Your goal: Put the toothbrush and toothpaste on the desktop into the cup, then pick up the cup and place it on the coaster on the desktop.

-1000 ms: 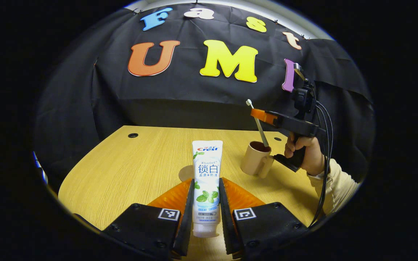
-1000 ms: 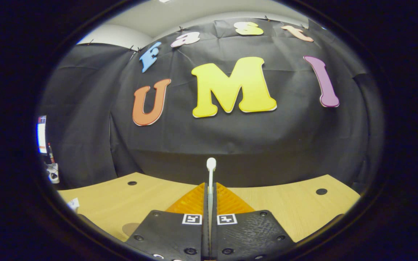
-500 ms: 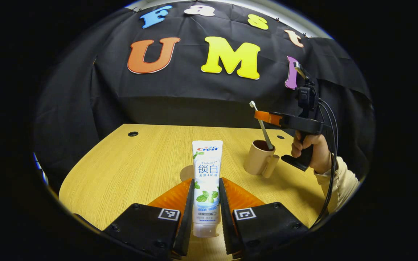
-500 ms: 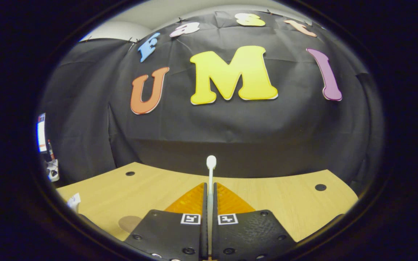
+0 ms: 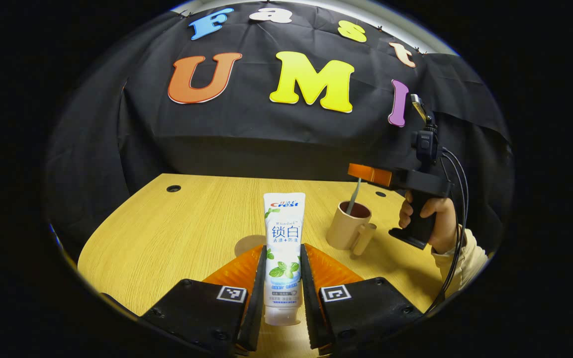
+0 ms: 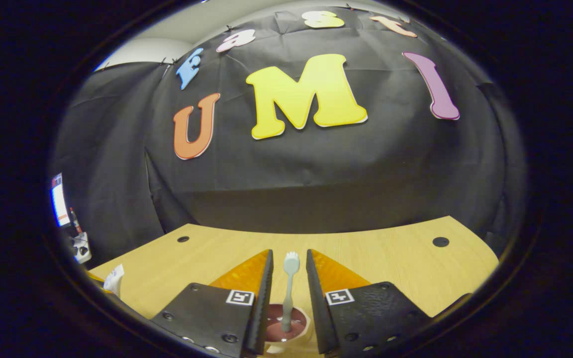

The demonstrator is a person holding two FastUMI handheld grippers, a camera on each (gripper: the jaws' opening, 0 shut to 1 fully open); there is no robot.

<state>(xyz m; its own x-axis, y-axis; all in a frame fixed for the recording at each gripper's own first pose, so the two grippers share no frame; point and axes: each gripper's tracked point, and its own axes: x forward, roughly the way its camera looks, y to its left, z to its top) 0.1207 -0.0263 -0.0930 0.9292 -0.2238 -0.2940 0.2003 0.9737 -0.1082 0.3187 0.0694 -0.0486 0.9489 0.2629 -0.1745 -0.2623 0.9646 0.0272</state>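
The toothbrush (image 6: 289, 286), a slim pale stick with a small bristled head, stands in the cup (image 6: 286, 323), its lower end down inside and its head above the rim, leaning a little. From the left gripper view the cup (image 5: 344, 226) is a smooth tan cylinder with a dark reddish inside and a thick handle on its side, upright on the bench (image 5: 187, 223), whose top is light wood with a fine straight grain and small round dark holes near its far edge. The right tool (image 6: 289, 263) hangs directly over the cup with its ribbed orange fingers (image 6: 246, 271) spread apart, one on each side of the toothbrush and touching neither side of it, so the brush is released; in the left gripper view this right tool (image 5: 366, 174) sits level above the cup, held by a hand (image 5: 433, 219) in a pale sleeve. The toothpaste (image 5: 282, 248), a flat glossy white tube with green leaf print and its cap toward the camera, is clenched between the left tool's (image 5: 282, 258) black-edged orange fingers, held above the bench. Just behind it lies the coaster (image 5: 247, 243), a thin round brown disc flat on the wood, partly hidden.
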